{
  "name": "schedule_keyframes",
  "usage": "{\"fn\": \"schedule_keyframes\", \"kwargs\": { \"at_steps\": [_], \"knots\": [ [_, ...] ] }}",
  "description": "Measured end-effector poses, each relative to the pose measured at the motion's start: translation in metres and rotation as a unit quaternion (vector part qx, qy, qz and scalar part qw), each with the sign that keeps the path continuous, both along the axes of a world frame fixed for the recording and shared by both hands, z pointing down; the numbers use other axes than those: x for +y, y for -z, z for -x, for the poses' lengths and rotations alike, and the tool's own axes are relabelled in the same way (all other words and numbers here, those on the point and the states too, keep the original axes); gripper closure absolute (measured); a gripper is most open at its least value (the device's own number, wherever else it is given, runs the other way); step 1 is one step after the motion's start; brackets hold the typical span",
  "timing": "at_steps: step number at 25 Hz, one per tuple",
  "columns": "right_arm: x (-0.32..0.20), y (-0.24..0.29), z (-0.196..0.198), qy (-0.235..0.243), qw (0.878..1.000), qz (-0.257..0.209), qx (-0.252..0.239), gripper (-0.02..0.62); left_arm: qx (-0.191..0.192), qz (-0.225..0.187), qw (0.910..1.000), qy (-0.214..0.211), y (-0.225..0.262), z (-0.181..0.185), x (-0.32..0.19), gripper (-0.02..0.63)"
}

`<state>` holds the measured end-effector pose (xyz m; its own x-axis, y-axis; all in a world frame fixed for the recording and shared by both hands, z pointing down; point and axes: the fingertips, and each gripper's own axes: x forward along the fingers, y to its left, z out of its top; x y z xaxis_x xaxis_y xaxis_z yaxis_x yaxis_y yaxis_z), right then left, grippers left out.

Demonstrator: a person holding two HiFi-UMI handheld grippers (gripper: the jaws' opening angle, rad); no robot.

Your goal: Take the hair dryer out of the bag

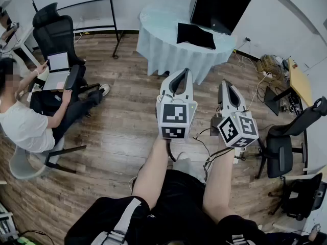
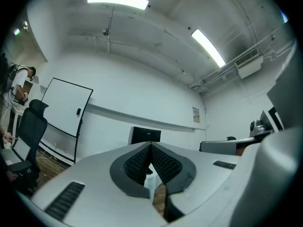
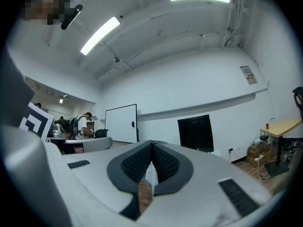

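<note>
Black flat bag [image 1: 195,34], as I read it, lies on the cloth-covered desk [image 1: 162,25], well ahead of both claws. Task not started. Left claw [image 1: 180,73] and right claw [image 1: 226,84] are both closed on nothing, held level in mid-air. No hair dryer visible in any view, presumably inside the bag. Bag opening too small to make out.

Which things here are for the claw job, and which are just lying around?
For the job: left claw, right claw (both shut, empty); flat black thing, maybe the bag, on the round table. No hair dryer shows.
Lying about: black screen, office chair, laptop, cables, whiteboard.
</note>
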<state>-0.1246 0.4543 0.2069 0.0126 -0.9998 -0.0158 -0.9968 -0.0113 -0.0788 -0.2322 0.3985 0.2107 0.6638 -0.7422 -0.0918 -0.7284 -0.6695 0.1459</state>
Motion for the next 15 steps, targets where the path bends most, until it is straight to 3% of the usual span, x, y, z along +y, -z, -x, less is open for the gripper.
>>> {"fn": "schedule_keyframes", "kwargs": {
  "at_steps": [6, 15],
  "knots": [
    [0.0, -0.001, 0.008, 0.022, 1.0, 0.003, 0.017, 0.591, 0.002, 0.001, 1.0, 0.007, -0.001, 0.004, -0.001, 0.592],
    [-0.009, 0.005, -0.003, 0.005, 1.0, -0.014, -0.001, 0.589, 0.003, -0.002, 0.9999, 0.015, 0.002, 0.009, -0.012, 0.592]
  ]
}}
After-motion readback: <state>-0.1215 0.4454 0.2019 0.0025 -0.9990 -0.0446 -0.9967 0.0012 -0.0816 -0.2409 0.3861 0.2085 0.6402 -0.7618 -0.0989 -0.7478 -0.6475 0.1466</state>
